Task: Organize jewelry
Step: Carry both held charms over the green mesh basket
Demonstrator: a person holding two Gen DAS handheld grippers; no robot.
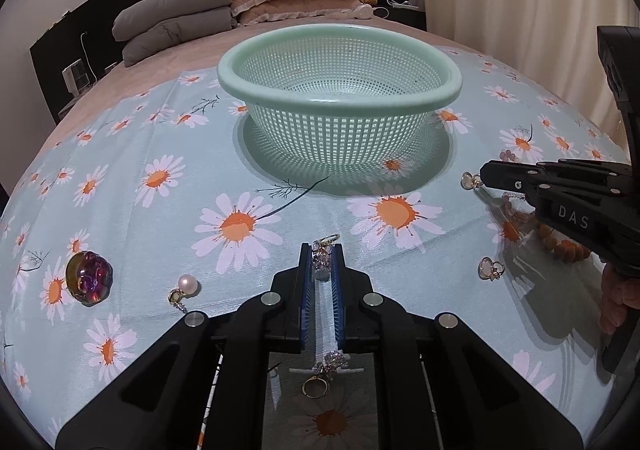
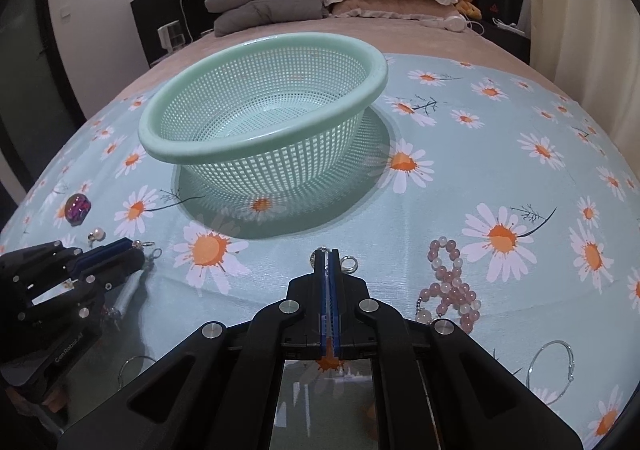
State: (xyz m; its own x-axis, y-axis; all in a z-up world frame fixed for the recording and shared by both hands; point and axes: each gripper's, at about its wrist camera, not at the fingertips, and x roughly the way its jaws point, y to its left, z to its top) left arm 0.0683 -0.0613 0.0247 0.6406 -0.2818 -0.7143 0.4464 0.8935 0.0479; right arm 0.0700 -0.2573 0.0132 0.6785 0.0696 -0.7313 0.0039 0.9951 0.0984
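Basket (image 1: pixel 340 62) looks empty, nothing sorted yet. My left hand-held gripper (image 1: pixel 322 262) clamped on crystal charm (image 1: pixel 325 256); right hand-held gripper (image 2: pixel 328 262) pinching ring earring (image 2: pixel 349 264). Bracelet (image 2: pixel 448 290), pearl (image 1: pixel 188 285) etc left on bed.

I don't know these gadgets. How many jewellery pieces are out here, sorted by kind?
Bead strings: 2
Thin wire hoops: 2
Gold earrings: 2, one in the right tongs
Pearl earring: 1
Purple gem: 1
Crystal charm, in the left tongs: 1
Total: 9
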